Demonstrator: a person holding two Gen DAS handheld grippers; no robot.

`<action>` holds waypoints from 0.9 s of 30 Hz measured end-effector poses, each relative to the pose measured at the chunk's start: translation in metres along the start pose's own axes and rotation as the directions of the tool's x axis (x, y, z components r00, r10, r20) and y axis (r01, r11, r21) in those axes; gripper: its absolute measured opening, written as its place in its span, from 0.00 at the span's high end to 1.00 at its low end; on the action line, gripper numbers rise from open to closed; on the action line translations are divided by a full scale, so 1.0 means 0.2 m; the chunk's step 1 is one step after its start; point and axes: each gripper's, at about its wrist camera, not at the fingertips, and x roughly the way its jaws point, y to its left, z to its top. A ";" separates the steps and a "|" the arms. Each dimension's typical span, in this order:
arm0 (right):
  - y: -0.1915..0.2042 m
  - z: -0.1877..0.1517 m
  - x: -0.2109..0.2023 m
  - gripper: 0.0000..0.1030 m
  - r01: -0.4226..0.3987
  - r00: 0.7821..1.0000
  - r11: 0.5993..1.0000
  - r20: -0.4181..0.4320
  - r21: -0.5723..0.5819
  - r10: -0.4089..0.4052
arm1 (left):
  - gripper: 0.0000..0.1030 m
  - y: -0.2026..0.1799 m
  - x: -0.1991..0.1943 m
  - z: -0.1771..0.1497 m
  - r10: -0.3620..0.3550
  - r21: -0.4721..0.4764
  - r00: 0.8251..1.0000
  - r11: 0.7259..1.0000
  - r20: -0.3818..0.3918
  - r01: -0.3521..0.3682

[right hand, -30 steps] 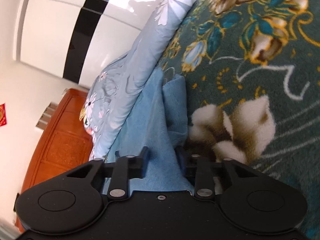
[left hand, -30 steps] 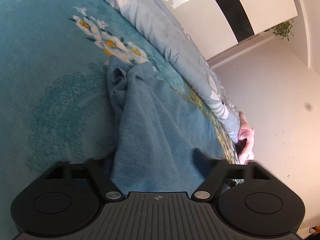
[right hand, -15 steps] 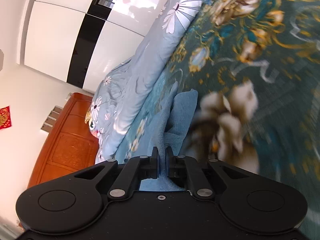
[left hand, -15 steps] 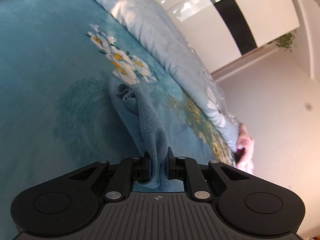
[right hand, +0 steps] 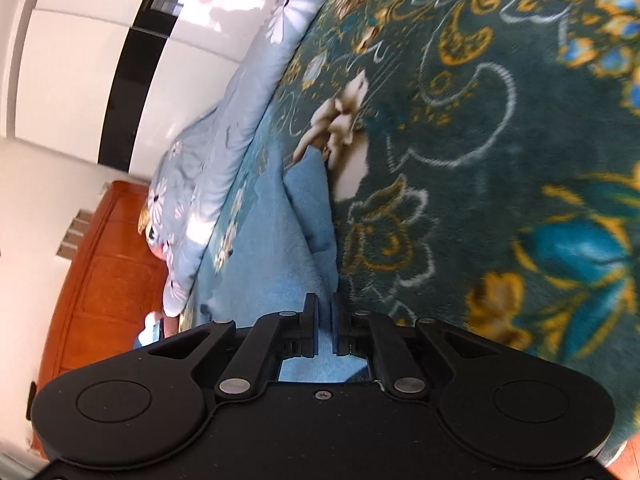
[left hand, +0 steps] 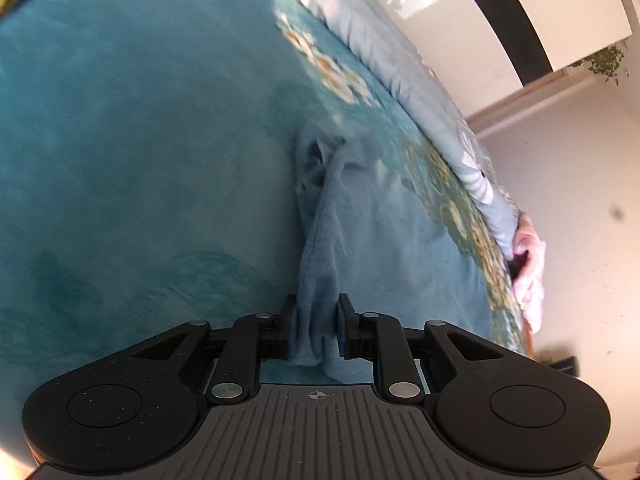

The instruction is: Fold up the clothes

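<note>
A blue fleece garment lies on the teal patterned bed blanket, drawn out into a long ridge toward me. My left gripper has a bunched fold of it between its pads, which press on the cloth while the jaws are opening slightly. In the right wrist view the same garment runs up along the blanket's floral part. My right gripper is shut on its near edge, with a thin layer pinched between the pads.
A light blue flowered quilt is heaped along the bed's far side. A person's hand shows at the bed's edge. A wooden headboard and a white wardrobe stand beyond.
Both grippers closed on the garment's near edge and pulled back across the bed. The garment has stretched into a long narrow ridge behind them.
</note>
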 end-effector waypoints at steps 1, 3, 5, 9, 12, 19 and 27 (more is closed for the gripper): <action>0.00 0.00 -0.02 0.88 0.009 1.000 1.000 0.010 -0.010 -0.009 | 0.85 0.00 -0.02 0.01 0.011 0.012 1.000 1.000 0.015 -0.012; 0.01 0.00 -0.06 0.88 0.015 1.000 1.000 0.026 -0.020 -0.015 | 0.84 -0.03 -0.05 0.05 0.027 0.043 0.998 0.999 0.049 -0.029; -0.01 0.01 -0.10 0.88 0.001 0.999 1.000 0.041 -0.014 0.000 | 0.77 -0.08 -0.07 0.09 0.023 0.083 0.997 0.996 0.072 -0.029; -0.01 0.01 -0.11 0.85 -0.013 0.999 1.000 0.052 -0.015 0.014 | 0.55 -0.23 -0.04 0.17 -0.007 0.210 0.996 0.978 0.094 -0.013; 0.01 0.00 -0.07 0.74 -0.018 0.999 1.000 0.036 -0.020 0.019 | 0.48 -0.35 0.05 0.21 -0.018 0.296 0.997 0.955 0.071 -0.004; 0.03 0.00 0.02 0.68 -0.002 1.000 0.998 0.015 -0.057 0.003 | 0.38 -0.43 0.30 0.24 -0.033 0.375 0.999 0.927 -0.002 0.031; -0.01 0.02 0.04 0.64 0.018 1.000 0.999 0.024 -0.048 -0.017 | 0.33 -0.26 0.27 0.39 0.033 0.225 0.984 0.972 0.176 -0.073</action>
